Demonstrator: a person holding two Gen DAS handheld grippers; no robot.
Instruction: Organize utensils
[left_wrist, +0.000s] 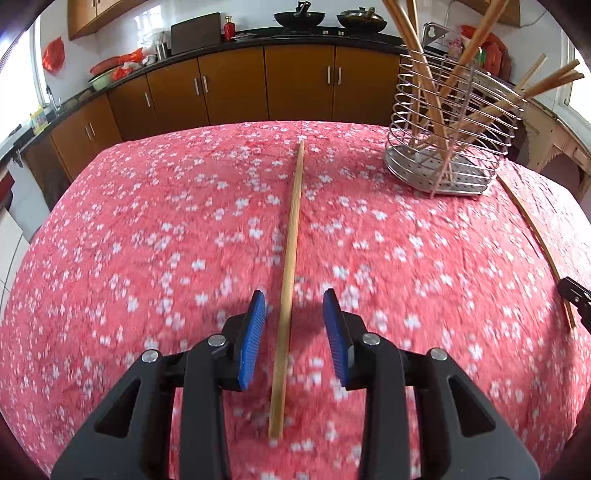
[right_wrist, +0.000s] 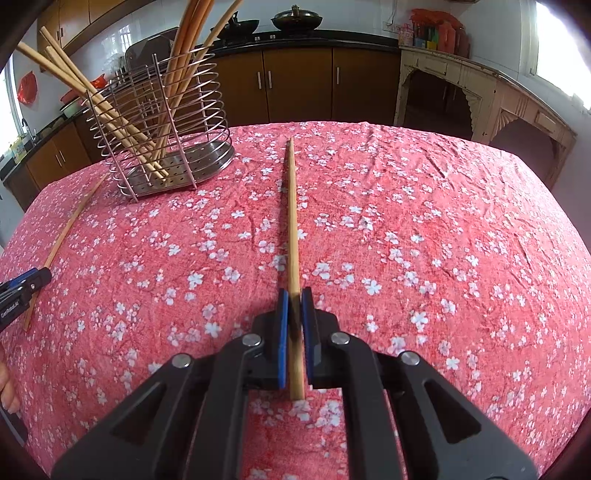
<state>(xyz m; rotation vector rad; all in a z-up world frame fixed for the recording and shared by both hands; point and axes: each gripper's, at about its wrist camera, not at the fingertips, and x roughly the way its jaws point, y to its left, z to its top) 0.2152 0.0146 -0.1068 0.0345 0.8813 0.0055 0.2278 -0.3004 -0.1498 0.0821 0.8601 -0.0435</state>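
A wooden chopstick (left_wrist: 291, 236) lies on the red flowered tablecloth (left_wrist: 147, 240), running away from me. My left gripper (left_wrist: 294, 301) is open with its blue pads on either side of the chopstick's near part. My right gripper (right_wrist: 294, 295) is shut on a second chopstick (right_wrist: 292, 221) that points forward over the cloth (right_wrist: 424, 221). A wire utensil holder (left_wrist: 448, 136) with several chopsticks in it stands at the back right in the left view. It stands at the back left in the right view (right_wrist: 162, 129).
The right gripper's tip (left_wrist: 576, 295) and its chopstick (left_wrist: 532, 236) show at the left view's right edge. The left gripper (right_wrist: 22, 288) and its chopstick (right_wrist: 62, 240) show at the right view's left edge. Kitchen cabinets (left_wrist: 258, 85) and woks stand behind the table.
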